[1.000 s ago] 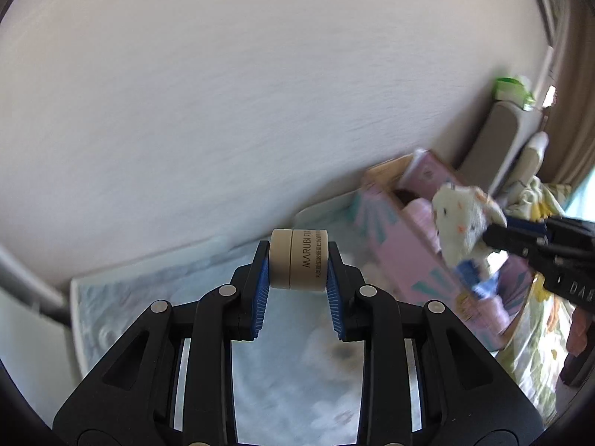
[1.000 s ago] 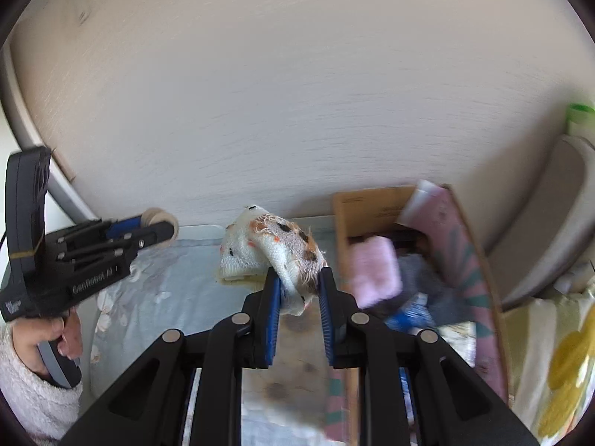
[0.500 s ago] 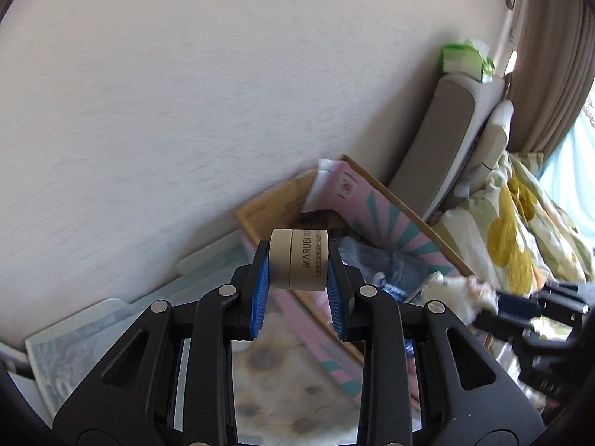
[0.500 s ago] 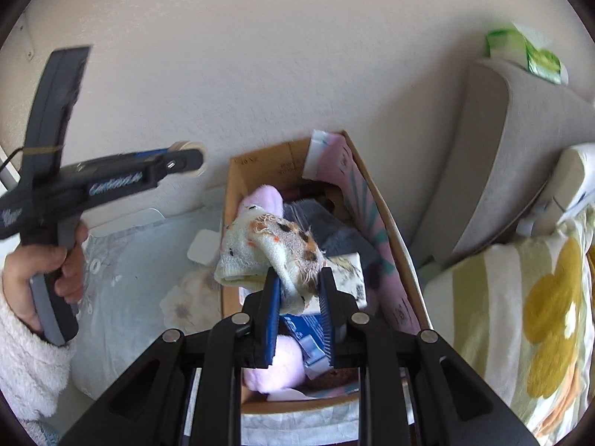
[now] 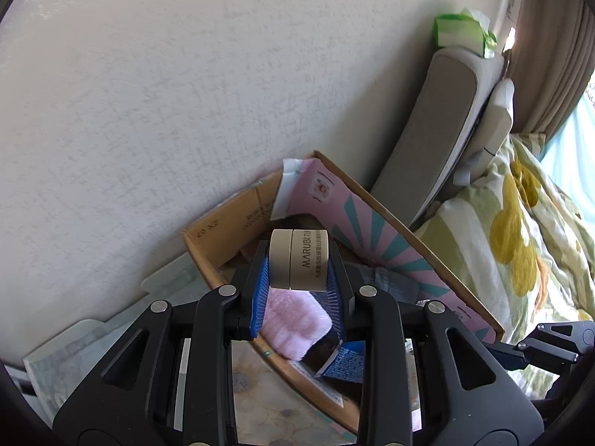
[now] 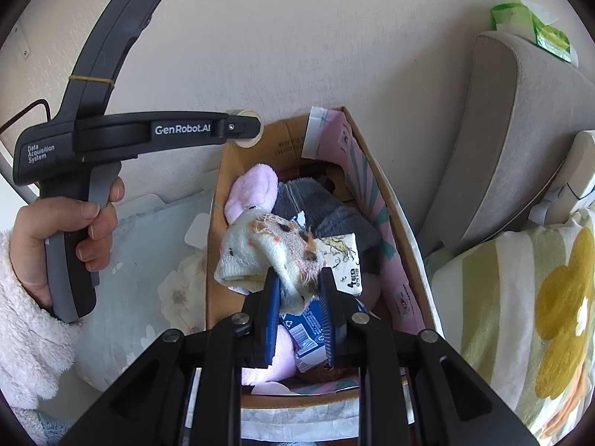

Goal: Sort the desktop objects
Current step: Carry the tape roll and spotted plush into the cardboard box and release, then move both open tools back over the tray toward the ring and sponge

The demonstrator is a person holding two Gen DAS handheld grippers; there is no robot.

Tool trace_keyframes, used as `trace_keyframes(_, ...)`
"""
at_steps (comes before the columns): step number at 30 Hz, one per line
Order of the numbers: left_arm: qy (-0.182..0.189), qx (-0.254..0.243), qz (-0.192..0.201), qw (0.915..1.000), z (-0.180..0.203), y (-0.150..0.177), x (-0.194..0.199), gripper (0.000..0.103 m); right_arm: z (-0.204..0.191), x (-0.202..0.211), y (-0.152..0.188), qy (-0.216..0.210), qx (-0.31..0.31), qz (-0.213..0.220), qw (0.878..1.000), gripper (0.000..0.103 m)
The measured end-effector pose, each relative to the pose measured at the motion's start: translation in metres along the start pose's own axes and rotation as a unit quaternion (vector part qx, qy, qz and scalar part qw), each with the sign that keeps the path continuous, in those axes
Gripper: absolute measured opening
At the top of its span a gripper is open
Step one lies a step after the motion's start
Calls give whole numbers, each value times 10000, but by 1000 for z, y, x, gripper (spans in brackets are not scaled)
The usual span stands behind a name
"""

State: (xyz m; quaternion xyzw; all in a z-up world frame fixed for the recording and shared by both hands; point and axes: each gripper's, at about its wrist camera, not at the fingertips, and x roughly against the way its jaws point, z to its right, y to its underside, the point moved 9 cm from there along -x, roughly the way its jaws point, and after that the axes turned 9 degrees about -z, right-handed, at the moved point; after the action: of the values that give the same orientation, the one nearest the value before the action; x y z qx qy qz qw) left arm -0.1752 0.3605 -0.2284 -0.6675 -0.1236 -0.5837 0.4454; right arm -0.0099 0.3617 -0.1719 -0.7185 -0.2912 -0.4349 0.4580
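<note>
The left gripper is clamped on a beige roll of tape, the roll's axis running across from pad to pad. The cardboard box lies below and just ahead of its tips, over a pink fluffy cloth. The right gripper pinches a spotted white sock by one end, the sock's length trailing away to its left; the box's open mouth sits directly beneath it, so this hand looks nearer a drop. A second ago both tools faced mostly bare wall with the box off to the right; now both hang over it.
</note>
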Motion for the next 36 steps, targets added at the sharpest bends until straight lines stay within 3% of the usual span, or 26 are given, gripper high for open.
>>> trace_keyframes(3, -157, -113, -74, 9998, 4, -1, -4, 27, -2, -4, 2, 106, 183, -144, 9997, 33)
trace_keyframes(4, -159, -135, -97, 9997, 6, -1, -4, 32, -2, -5, 2, 222, 203, -164, 9994, 45)
trace_keyframes(6, -215, -152, -136, 9996, 7, -2, -3, 63, -1, -6, 3, 293, 175, -200, 9992, 65)
trace_keyframes(7, -278, -149, -75, 9995, 6, -3, -1, 103, 0, -6, 3, 246, 123, -166, 9995, 74)
trace_keyframes(10, -271, -69, 191, 9994, 2, -5, 12, 103, -1, -1, 1, 102, 60, -48, 9999, 75)
trace_keyframes(16, -363, 172, 331, 9986, -20, 4, 32, 103, -2, 4, -3, 317, 136, 4, 9994, 76)
trace_keyframes(20, -626, 456, 408, 9962, -48, 21, 50, 103, -9, 9, -5, 214, 103, 83, 9997, 76)
trace_keyframes(22, -778, 587, 417, 9944, -63, 31, 57, 103, -14, 13, -8, 387, 159, 183, 9990, 76)
trace_keyframes(25, -1200, 859, 520, 9877, -88, 56, 74, 103, -22, 12, -9, 490, 238, 125, 9984, 76)
trace_keyframes(31, -1609, 1582, 611, 9723, -148, 119, 110, 103, -47, 8, -12, 281, 363, 156, 9988, 76)
trace_keyframes(36, -1873, 2242, 758, 9534, -194, 169, 141, 103, -87, 2, -17, 184, 837, 178, 9962, 76)
